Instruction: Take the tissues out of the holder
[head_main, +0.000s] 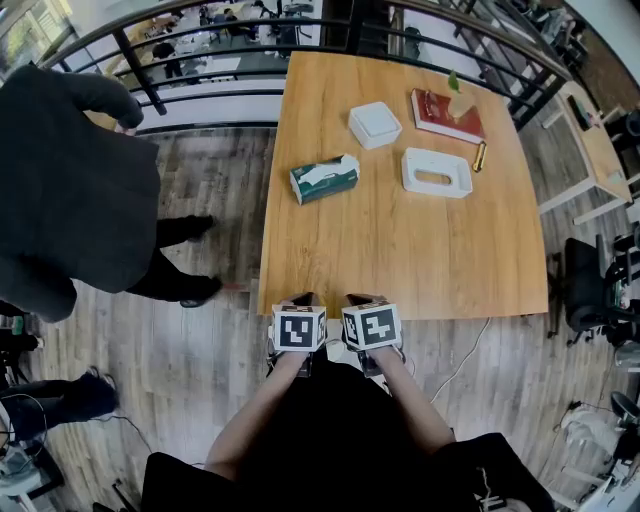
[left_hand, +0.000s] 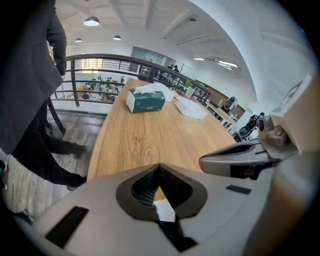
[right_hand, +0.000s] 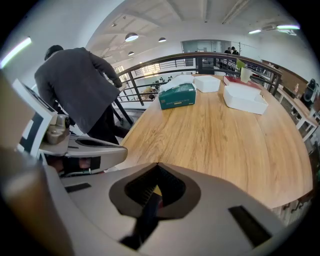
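The green tissue pack (head_main: 323, 178) lies on the wooden table (head_main: 400, 260), with white tissue showing at its top. It lies apart from the white tissue holder (head_main: 436, 171), to that holder's left. In the gripper views the pack (left_hand: 145, 100) (right_hand: 177, 95) and the holder (left_hand: 190, 107) (right_hand: 245, 97) are far ahead. My left gripper (head_main: 303, 299) (left_hand: 160, 166) and right gripper (head_main: 358, 299) (right_hand: 157, 165) hover side by side at the table's near edge. Both are shut with nothing between the jaws.
A white square box (head_main: 374, 124), a red book (head_main: 446, 114) and a small brass cylinder (head_main: 479, 156) sit at the table's far end. A person in dark clothes (head_main: 70, 180) stands left of the table by a railing (head_main: 200, 75). A side table (head_main: 600, 150) stands on the right.
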